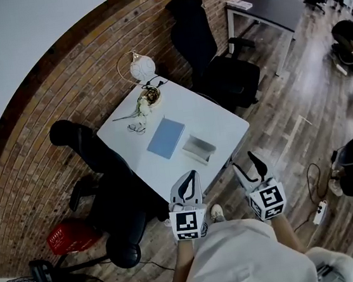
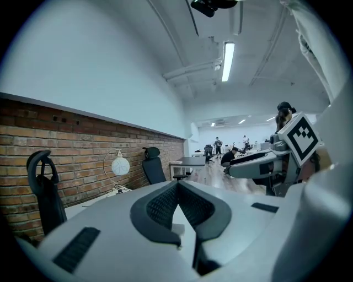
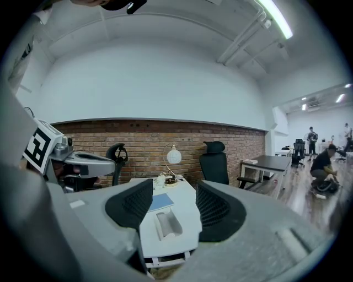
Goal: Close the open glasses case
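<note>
The open glasses case (image 1: 199,148) lies on the white table (image 1: 225,121) near its front edge, lid up and pale inside; it also shows between the right jaws as the case (image 3: 167,224). Both grippers hang in front of the table and short of it, touching nothing. My left gripper (image 1: 192,175) has its jaw tips closed together, with nothing in them (image 2: 177,187). My right gripper (image 1: 244,162) is open, its pads (image 3: 212,206) spread wide and pointed at the case.
A blue notebook (image 1: 166,138) lies just behind the case. Glasses (image 1: 137,128), a small bowl (image 1: 150,96) and a round lamp (image 1: 142,66) stand at the table's far end by the brick wall. Black office chairs (image 1: 222,74) flank the table, and a red basket (image 1: 72,236) sits on the floor.
</note>
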`<state>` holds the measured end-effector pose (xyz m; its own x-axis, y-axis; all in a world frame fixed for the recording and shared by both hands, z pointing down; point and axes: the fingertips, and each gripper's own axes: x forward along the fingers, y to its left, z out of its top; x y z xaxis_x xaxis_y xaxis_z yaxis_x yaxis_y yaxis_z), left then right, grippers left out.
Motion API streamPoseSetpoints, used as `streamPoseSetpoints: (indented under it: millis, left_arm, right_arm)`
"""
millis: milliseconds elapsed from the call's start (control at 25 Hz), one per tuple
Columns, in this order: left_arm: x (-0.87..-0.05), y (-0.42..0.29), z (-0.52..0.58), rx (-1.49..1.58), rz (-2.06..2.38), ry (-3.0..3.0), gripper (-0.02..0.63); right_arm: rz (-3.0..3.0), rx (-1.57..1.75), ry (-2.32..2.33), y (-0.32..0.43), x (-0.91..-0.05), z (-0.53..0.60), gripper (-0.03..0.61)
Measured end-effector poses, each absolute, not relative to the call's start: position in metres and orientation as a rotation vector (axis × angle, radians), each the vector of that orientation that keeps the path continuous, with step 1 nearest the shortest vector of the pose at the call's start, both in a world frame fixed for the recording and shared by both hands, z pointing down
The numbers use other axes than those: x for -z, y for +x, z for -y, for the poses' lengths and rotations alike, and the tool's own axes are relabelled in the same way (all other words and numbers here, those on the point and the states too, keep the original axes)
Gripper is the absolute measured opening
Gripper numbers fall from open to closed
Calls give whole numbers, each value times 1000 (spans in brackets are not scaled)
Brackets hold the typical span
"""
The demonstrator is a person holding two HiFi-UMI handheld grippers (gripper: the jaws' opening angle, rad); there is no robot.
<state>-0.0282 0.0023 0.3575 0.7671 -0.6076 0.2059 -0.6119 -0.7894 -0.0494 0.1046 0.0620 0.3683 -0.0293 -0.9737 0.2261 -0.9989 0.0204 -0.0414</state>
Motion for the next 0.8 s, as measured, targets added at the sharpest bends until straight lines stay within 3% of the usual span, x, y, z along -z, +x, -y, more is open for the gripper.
streamPoseSetpoints:
  millis: [800]
  left_arm:
    - [-361, -27, 65, -265, 938, 2953, 3]
  right_arm:
    - [2073, -248, 2120, 100, -365, -2, 245]
